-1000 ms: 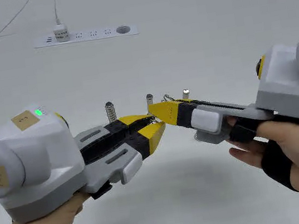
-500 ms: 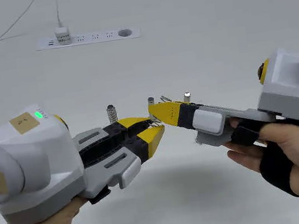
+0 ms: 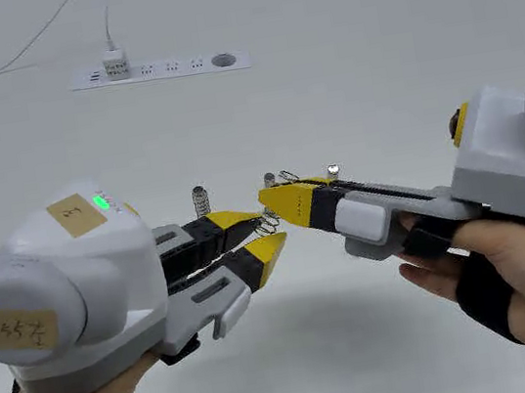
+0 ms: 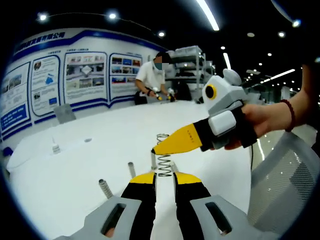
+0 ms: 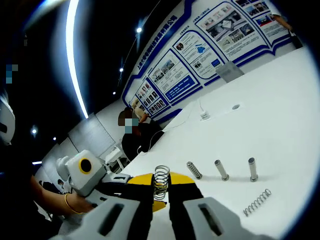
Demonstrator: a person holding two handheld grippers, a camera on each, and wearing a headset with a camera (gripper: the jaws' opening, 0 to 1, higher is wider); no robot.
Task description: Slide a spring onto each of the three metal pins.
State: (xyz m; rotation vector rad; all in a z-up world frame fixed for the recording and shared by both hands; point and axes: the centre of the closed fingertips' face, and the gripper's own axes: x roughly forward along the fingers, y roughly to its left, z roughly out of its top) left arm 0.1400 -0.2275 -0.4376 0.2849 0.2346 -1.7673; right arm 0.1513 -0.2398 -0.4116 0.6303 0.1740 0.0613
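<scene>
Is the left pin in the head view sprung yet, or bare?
Sprung: a spring sits around the left pin; the middle pin and right pin stand bare.

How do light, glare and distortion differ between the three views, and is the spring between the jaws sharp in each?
Head view: soft even light, straight lines, faint shadows on the table, the spring small but readable. Left gripper view: fisheye bending, bright ceiling strips, spring sharp. Right gripper view: strong bending, a glaring light strip upper left, spring sharp.
</scene>
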